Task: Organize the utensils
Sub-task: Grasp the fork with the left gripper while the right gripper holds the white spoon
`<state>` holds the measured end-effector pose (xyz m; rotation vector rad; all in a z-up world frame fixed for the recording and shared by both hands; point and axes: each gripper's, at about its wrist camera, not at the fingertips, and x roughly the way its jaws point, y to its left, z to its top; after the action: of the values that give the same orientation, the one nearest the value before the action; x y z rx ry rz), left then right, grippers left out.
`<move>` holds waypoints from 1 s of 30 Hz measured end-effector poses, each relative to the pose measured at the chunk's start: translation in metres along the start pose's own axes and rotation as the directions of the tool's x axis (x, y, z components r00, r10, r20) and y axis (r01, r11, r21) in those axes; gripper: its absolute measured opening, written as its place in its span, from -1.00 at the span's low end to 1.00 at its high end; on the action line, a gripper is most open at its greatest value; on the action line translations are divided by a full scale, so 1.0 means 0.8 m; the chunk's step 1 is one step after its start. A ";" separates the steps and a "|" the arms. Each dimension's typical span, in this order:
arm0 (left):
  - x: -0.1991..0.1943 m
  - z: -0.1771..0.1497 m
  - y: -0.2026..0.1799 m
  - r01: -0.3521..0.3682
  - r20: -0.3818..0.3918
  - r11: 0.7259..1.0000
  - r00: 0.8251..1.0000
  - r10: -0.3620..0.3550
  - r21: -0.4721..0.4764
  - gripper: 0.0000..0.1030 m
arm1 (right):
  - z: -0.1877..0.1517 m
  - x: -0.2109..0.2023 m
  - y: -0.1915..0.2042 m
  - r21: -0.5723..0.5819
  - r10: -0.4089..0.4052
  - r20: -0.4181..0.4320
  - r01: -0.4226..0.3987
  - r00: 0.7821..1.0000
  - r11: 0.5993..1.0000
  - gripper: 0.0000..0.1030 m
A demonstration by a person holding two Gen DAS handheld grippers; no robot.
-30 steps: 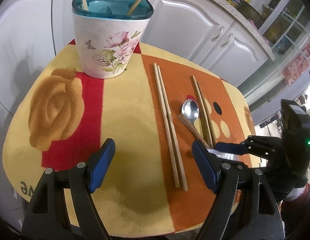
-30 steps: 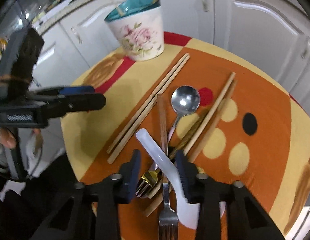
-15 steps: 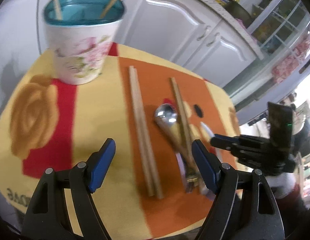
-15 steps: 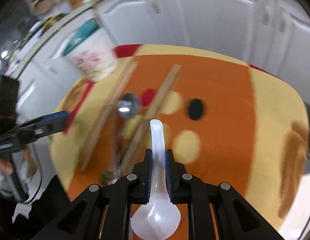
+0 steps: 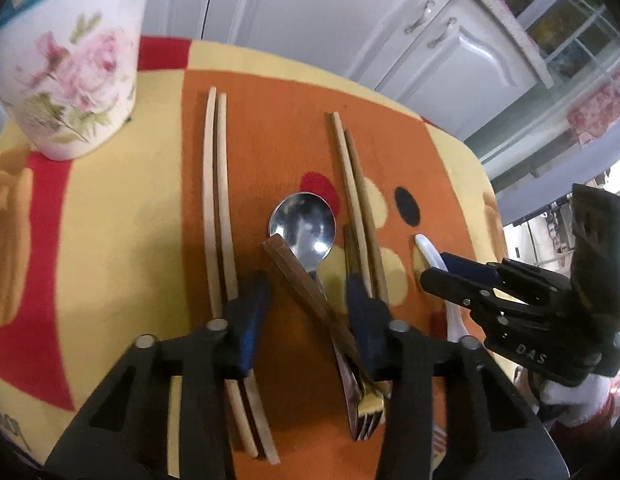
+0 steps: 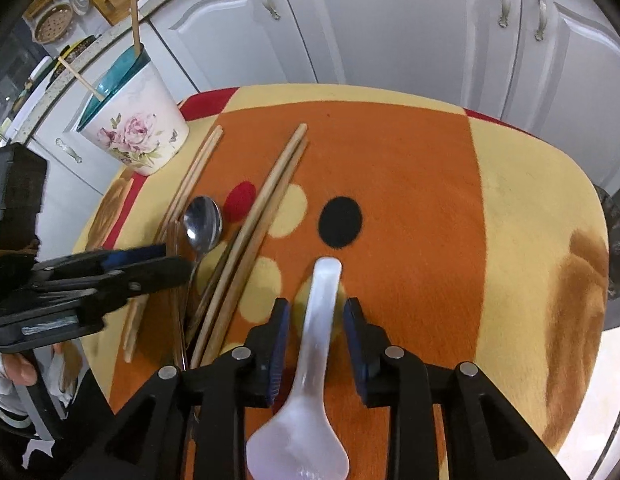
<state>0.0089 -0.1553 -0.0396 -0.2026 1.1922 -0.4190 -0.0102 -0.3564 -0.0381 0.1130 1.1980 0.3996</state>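
Note:
A floral holder cup (image 5: 65, 76) with a teal rim stands at the far left of the table and shows in the right wrist view (image 6: 135, 128) with two chopsticks in it. My left gripper (image 5: 305, 300) is open low over a dark wooden stick (image 5: 305, 284) that lies across a metal spoon (image 5: 303, 226) and a fork (image 5: 368, 412). My right gripper (image 6: 316, 320) is open, its fingers either side of a white ceramic spoon (image 6: 314, 344) lying on the cloth.
Two pairs of light chopsticks (image 5: 217, 208) (image 5: 356, 200) lie on the orange and yellow cloth (image 6: 410, 184). White cabinet doors (image 6: 390, 24) stand behind the table. The table edge is near on the right.
The right gripper was shut on the white spoon and has opened; the spoon now lies on the cloth. The left gripper has dropped and moved right over the spoon, stick and fork, its jaws narrower.

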 end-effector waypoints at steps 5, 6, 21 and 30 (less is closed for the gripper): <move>0.001 -0.002 -0.003 0.014 0.003 1.000 1.000 -0.014 0.008 -0.59 | 0.003 0.001 -0.001 -0.002 0.013 0.009 -0.013 1.000 1.000 -0.73; -0.005 -0.004 -0.002 0.019 0.013 1.000 1.000 -0.019 0.013 -0.59 | 0.002 -0.001 0.001 -0.004 0.016 0.015 -0.016 1.000 1.000 -0.74; -0.134 -0.011 0.000 0.125 0.198 0.989 0.970 -0.139 0.081 -0.75 | 0.009 -0.091 0.037 -0.058 0.084 0.176 -0.074 0.981 0.996 -0.76; -0.187 -0.017 -0.014 0.129 0.260 0.981 0.952 -0.163 0.144 -0.84 | 0.016 -0.119 0.062 -0.103 0.104 0.227 -0.083 0.968 0.991 -0.76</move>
<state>-0.0518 -0.1024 0.0874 -0.2326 0.8807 -0.5756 -0.0391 -0.3435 0.0653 0.1323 0.9444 0.5103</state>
